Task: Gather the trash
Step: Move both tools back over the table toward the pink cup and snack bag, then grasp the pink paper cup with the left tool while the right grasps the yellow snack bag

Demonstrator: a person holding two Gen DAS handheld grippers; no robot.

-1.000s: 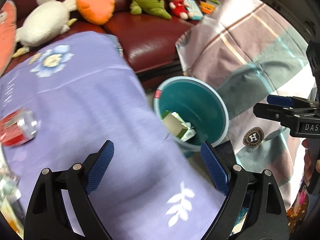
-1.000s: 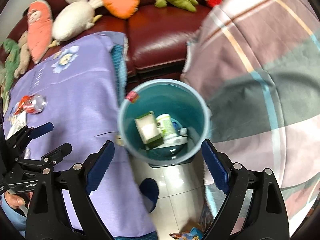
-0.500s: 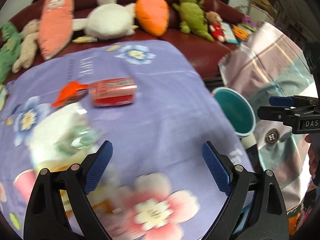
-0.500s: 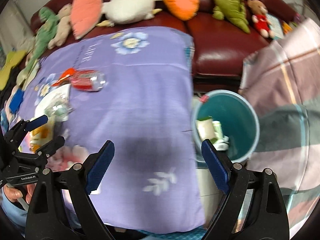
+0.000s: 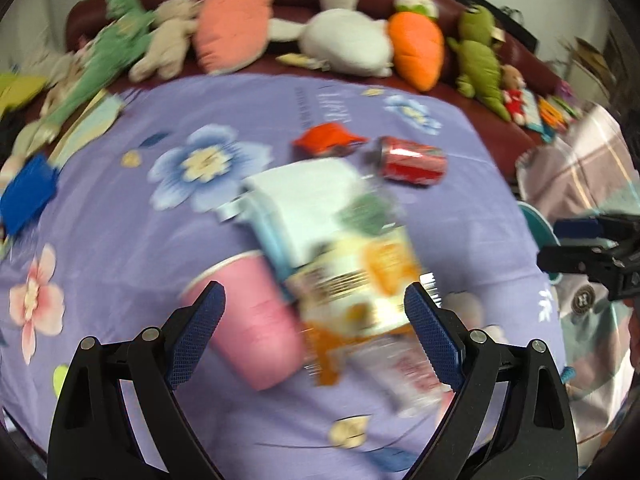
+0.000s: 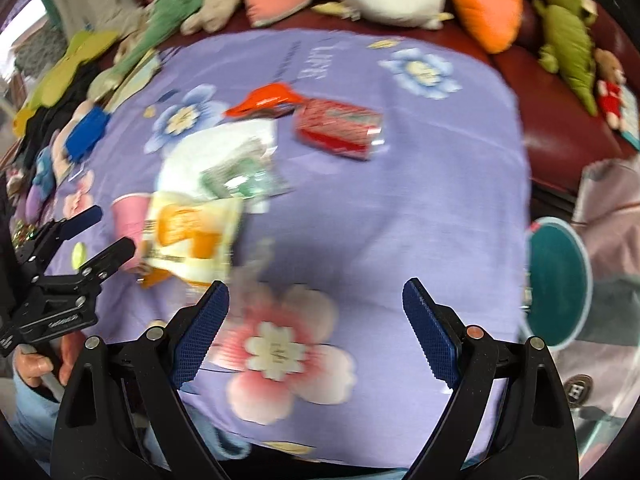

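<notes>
While both pictures are smeared by blur, the left gripper (image 5: 314, 320) stands with its blue-padded fingers spread wide, holding nothing. Between and just ahead of them lie a pink paper cup (image 5: 252, 320) on its side and a cream-and-orange snack packet (image 5: 360, 284), overlapping on the purple flowered cloth (image 5: 120, 240). Beyond the packet lies a red drink can (image 5: 412, 160), with an orange wrapper (image 5: 326, 142) beside it. The right gripper (image 6: 316, 320) is likewise wide apart and empty; a teal round bin (image 6: 560, 288) sits just right of its right finger.
</notes>
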